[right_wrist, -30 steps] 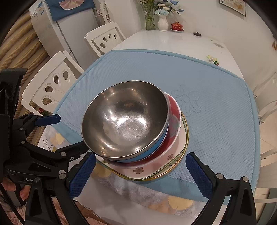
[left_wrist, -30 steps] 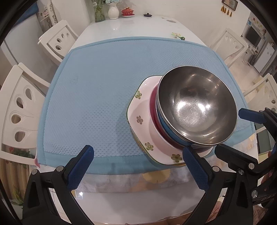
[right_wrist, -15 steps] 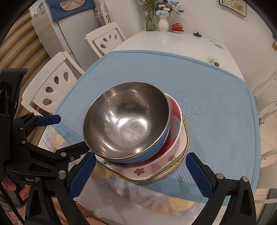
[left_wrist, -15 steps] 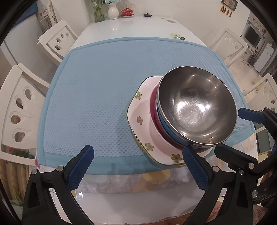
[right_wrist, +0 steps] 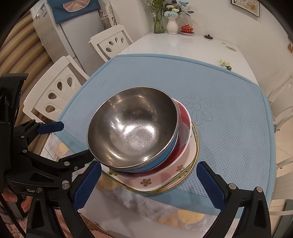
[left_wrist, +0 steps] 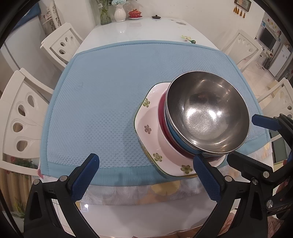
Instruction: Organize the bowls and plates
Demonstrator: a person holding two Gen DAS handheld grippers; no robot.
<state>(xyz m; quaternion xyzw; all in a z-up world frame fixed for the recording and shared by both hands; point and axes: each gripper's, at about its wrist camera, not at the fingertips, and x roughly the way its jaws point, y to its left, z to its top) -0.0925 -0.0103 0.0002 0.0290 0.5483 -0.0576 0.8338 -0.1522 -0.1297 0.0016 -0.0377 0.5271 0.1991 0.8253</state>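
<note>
A stack stands at the near edge of the blue mat (left_wrist: 109, 102): a steel bowl (left_wrist: 207, 117) on top, nested in a blue-sided bowl (left_wrist: 178, 137), over a red bowl (left_wrist: 162, 119), on a white flowered square plate (left_wrist: 152, 126). The stack also shows in the right wrist view, with the steel bowl (right_wrist: 133, 128), red bowl (right_wrist: 184, 124) and plate (right_wrist: 161, 175). My left gripper (left_wrist: 146, 175) is open and empty, in front of the mat to the stack's left. My right gripper (right_wrist: 149, 184) is open and empty, just in front of the stack.
The white table (left_wrist: 139, 29) carries a vase (left_wrist: 120, 12), a red lidded cup (left_wrist: 135, 13) and a small lid (left_wrist: 156, 16) at its far end. White chairs (left_wrist: 20, 113) stand along both sides. A fridge (right_wrist: 60, 34) is at the left.
</note>
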